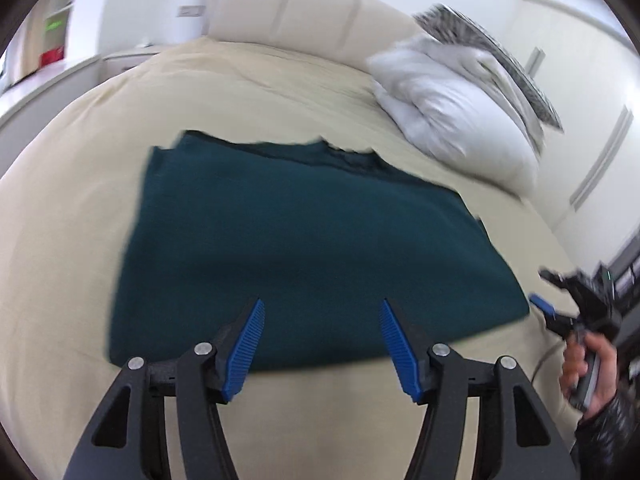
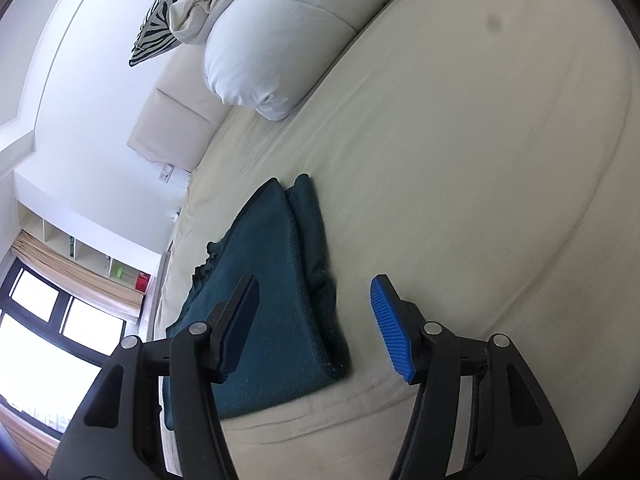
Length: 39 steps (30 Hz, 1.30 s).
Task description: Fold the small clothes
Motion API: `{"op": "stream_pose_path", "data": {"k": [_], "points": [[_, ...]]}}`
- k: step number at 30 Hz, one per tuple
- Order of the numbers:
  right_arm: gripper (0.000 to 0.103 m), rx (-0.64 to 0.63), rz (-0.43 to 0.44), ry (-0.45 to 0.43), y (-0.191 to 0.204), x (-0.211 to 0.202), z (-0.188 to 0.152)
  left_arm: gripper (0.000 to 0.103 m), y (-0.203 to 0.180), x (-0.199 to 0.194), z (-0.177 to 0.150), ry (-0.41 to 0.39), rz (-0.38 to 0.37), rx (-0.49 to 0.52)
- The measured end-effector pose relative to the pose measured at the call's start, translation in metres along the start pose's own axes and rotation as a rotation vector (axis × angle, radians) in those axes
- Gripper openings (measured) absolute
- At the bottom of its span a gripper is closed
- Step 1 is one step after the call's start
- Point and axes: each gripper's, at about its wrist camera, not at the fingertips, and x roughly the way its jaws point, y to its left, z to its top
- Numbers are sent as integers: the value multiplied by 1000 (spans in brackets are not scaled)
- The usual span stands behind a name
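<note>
Left gripper (image 1: pixel 322 344) and right gripper (image 2: pixel 316 328), both released and empty, above the folded teal garment (image 1: pixel 288 248) near the bed's (image 1: pixel 80 208) front edge; snagging a layer could undo the fold.

One folded dark teal knitted garment (image 1: pixel 312 248) is lying ahead of the two blue-padded grippers: left gripper (image 1: pixel 322 334), right gripper (image 2: pixel 314 320). Beyond it, one white pillow (image 1: pixel 452 108) and one zebra-striped cushion (image 1: pixel 500 56) are resting.
</note>
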Motion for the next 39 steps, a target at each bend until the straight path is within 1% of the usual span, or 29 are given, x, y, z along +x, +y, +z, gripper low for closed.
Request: {"op": "stream_pose_path", "data": {"k": [1,3,5,7,10,12,15,18,21,25,29,31,35,38,39], "points": [[58,15,4,26,-3,6,-2,65,-13,3,-5,9,2,40],[58,21,3,56,-5,18,-8,65,-29,8,-11,22,0,80],[57,8,8,51,-5,22,-15,66,-38,13,-15,40,-18,94],[57,18,19,53,-7,22,-15,66,-39,13,-16,41,-20,87],[57,37,26,72,-8,23,-9,66,-30,13,-10,23,-17,51],[57,23,14,79,-6,25,-4,66,-21,10,-3,6,-2,35],[57,22,6,102,-6,32,6,66,-11,14,14,-8,22,27],[58,9,3,140,-2,44,14,66,-6,29,35,6,26,24],[57,-14,15,211,7,64,22,66,-7,48,47,32,33,31],[57,34,23,281,12,89,34,66,4,73,45,99,43,-22],[57,11,21,358,20,108,40,65,17,78,37,96,-4,-54],[57,12,47,389,22,114,43,65,20,80,39,104,-17,-62],[57,25,65,420,24,123,47,65,23,81,39,108,-30,-66],[55,-12,48,445,32,130,46,65,23,83,37,103,-30,-55],[51,-30,31,454,35,133,45,65,24,82,36,102,-31,-55]]}}
